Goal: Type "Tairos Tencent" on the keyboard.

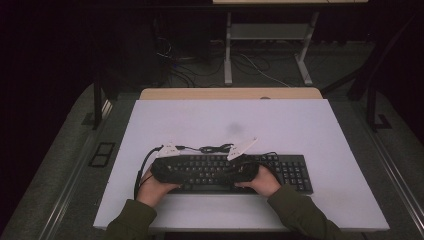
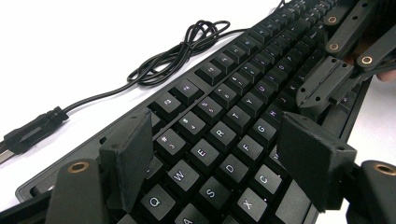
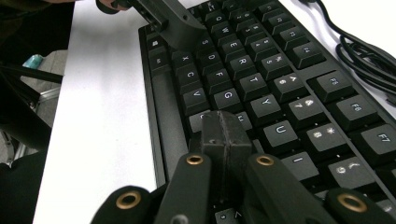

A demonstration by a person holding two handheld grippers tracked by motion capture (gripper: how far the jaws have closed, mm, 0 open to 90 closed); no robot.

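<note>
A black keyboard (image 1: 292, 171) (image 2: 219, 74) (image 3: 280, 60) lies along the near part of the white tabletop (image 1: 225, 117). Its black cable (image 1: 216, 148) (image 2: 187, 51) (image 3: 369, 56) is bundled just behind it and ends in a plug (image 2: 32, 130). My left gripper (image 1: 187, 172) (image 2: 217, 140) hovers open over the Q, W, E, S, D keys with nothing between its jaws. My right gripper (image 1: 227, 172) (image 3: 223, 128) points back at it, jaws shut together with nothing in them, its tip low over the keys near the spacebar; whether it touches them I cannot tell. Each gripper appears in the other's view (image 2: 327, 84) (image 3: 173, 23).
A wooden desk edge (image 1: 230, 93) runs behind the white top. Beyond it, white desk legs (image 1: 228, 50) and loose cables (image 1: 260, 67) sit on the dark floor. The number pad (image 1: 295, 172) lies to the right of the hands.
</note>
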